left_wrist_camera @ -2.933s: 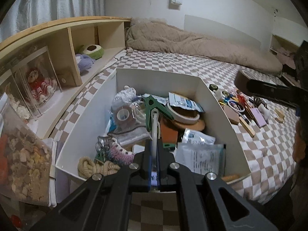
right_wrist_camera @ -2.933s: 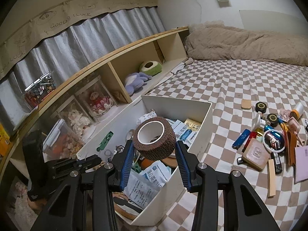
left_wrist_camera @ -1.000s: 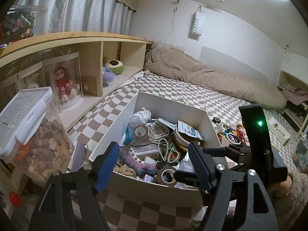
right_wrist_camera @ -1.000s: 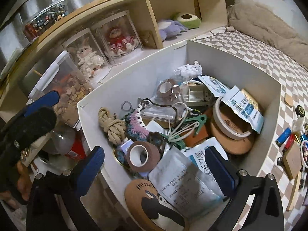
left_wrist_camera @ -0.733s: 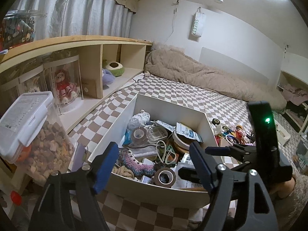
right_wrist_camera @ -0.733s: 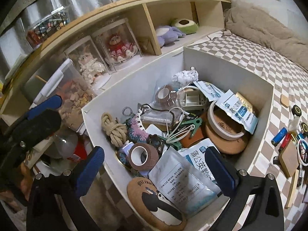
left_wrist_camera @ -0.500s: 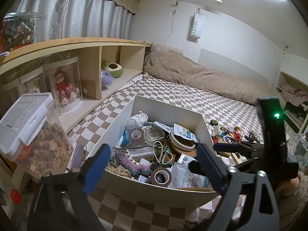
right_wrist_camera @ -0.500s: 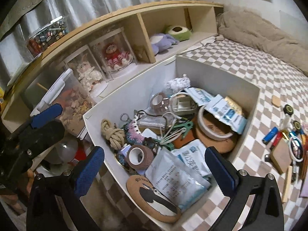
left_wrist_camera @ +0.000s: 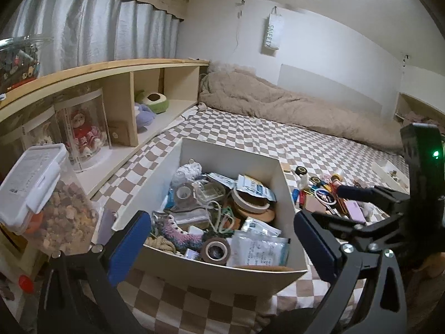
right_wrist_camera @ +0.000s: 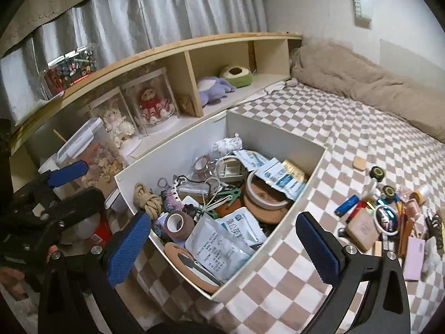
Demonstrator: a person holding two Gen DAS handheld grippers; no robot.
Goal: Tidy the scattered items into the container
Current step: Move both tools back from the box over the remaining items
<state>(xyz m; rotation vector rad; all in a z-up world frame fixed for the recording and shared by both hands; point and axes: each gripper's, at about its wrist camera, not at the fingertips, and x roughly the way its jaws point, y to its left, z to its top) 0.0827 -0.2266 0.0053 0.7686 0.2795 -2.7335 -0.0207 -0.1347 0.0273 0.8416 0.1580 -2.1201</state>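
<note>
Both grippers have backed up and away from the white box (right_wrist_camera: 178, 147) since a second ago, and the brown tape roll (right_wrist_camera: 178, 224) that the right gripper (right_wrist_camera: 222, 246) carried earlier now lies inside the box, just ahead of that gripper's left finger, beside the coiled rope (right_wrist_camera: 147, 199).

Right gripper's jaws are spread wide with nothing between the blue pads (right_wrist_camera: 126, 250); the box's near corner sits right between and in front of them.

Left gripper (left_wrist_camera: 222, 246) is the same deal, jaws still creeping open the last bit to full width and empty, box straight ahead, tape roll just past the near wall between the fingers.

Box is pretty stuffed: white packets (right_wrist_camera: 219, 246), a cork coaster (right_wrist_camera: 185, 261) at the near edge, a green clip (right_wrist_camera: 228, 194).

Leftover clutter (right_wrist_camera: 381, 217) is still on the checkered bedspread (right_wrist_camera: 319, 144), off to the right of both grippers, well apart from the box. In the left view the right gripper's body pokes in over that pile.
</note>
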